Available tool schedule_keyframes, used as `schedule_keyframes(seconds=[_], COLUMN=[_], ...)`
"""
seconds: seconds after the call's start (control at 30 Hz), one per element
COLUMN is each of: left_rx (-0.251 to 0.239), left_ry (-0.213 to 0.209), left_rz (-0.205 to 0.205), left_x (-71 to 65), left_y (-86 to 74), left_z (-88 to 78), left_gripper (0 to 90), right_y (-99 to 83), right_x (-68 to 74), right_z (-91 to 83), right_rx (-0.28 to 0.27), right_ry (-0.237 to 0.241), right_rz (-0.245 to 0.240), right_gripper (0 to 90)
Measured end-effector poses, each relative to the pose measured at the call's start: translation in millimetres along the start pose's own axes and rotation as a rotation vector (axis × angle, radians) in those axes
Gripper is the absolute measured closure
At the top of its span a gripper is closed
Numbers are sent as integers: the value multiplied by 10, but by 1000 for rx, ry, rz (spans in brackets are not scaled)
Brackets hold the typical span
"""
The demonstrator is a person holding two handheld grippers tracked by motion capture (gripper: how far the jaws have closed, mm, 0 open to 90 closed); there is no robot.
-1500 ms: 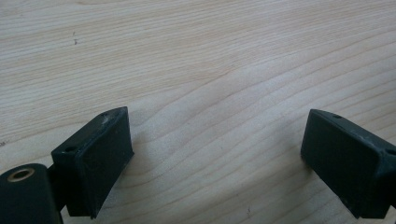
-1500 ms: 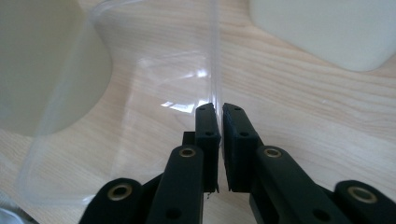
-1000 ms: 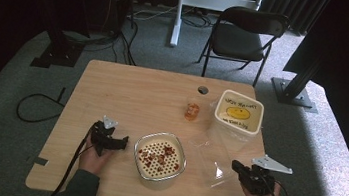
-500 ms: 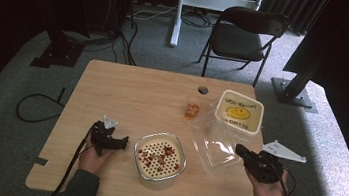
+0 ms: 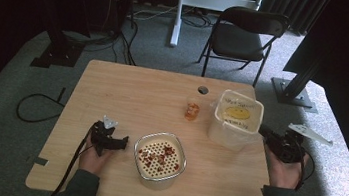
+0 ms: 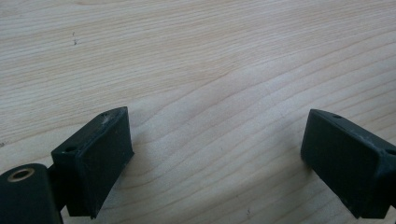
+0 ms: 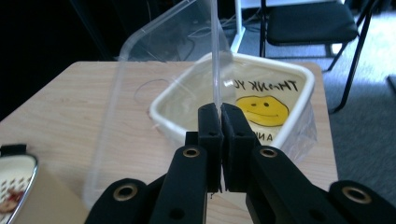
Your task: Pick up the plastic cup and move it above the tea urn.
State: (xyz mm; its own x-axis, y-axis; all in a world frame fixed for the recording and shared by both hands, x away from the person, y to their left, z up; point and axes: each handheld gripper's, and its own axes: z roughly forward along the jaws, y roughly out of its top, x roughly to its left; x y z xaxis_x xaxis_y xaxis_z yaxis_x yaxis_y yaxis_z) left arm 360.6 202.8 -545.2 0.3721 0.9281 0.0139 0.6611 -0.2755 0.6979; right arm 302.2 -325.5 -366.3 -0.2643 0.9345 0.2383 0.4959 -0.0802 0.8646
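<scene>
My right gripper [image 7: 219,116] is shut on the edge of a clear plastic lid [image 7: 154,93], which stands up on edge in front of it. Just beyond the lid sits a white square tub [image 7: 299,98] with a yellow smiley face and lettering in it. In the high view the right gripper [image 5: 265,134] is at the table's right edge, beside that tub [image 5: 237,117]. My left gripper [image 5: 119,142] rests on the table at the front left, just left of a white container [image 5: 160,159] holding red pieces. Its jaws stand wide open over bare wood [image 6: 215,158].
A small clear cup [image 5: 192,110] with orange contents stands mid-table, left of the tub. The wooden table [image 5: 132,98] has a round cable hole [image 5: 203,89] near its far edge. A black folding chair [image 5: 245,36] stands behind the table, and cables lie on the floor to the left.
My right gripper has moved from the table's front right toward the far right, carrying the clear lid up against the smiley tub. The left gripper has stayed still.
</scene>
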Motion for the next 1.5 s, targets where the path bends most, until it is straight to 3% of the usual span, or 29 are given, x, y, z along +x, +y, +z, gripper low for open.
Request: schedule_keyframes(seconds=[0.13,0.2,0.33,0.4,0.43,0.5,0.57,0.77,0.83,0.9,0.97,1.0,1.17,1.2,1.27,1.37,1.5], left_rx=[-1,-1,-1,-1,-1,-1,0,-1,0,-1,0,-2,-2,-4,-4,-4,-11], left_ry=[1,1,0,1,1,1,1,1,0,0,0,-10,-16,-25,-29,-34,-39], left_rz=[0,0,0,0,0,0,0,0,0,0,0,9,17,27,30,36,38], left_x=[-1,0,0,0,0,0,0,0,0,0,0,4,5,6,8,17,22], left_y=[0,-1,-1,0,0,0,0,0,0,0,0,-4,-1,9,13,28,43], left_z=[0,1,1,0,0,0,0,1,0,1,0,-2,-1,-17,-16,-8,14], left_gripper=[94,94,94,94,94,94,94,94,94,94,94,94,102,174,180,203,202], right_y=[22,56,82,96,96,111,116,80,23,-99,-99,-261,-544,-725,-775,-988,-1101], right_x=[-53,-79,-94,-88,-88,-66,-63,-30,-15,20,20,73,188,275,296,424,575], right_z=[85,122,139,118,118,44,20,-59,-60,-17,-17,57,230,385,435,702,954], right_rx=[5,-12,-19,-39,-39,-94,-104,-116,-97,-61,-61,-28,29,68,78,103,101], right_ry=[3,-3,-20,-23,-23,-14,-15,-27,-36,-35,-35,-24,11,31,45,82,85], right_rz=[48,95,117,114,114,112,113,62,38,-17,-17,-70,-131,-163,-164,-179,-199], right_gripper=[869,849,822,727,727,571,550,517,507,503,503,503,505,505,506,509,492])
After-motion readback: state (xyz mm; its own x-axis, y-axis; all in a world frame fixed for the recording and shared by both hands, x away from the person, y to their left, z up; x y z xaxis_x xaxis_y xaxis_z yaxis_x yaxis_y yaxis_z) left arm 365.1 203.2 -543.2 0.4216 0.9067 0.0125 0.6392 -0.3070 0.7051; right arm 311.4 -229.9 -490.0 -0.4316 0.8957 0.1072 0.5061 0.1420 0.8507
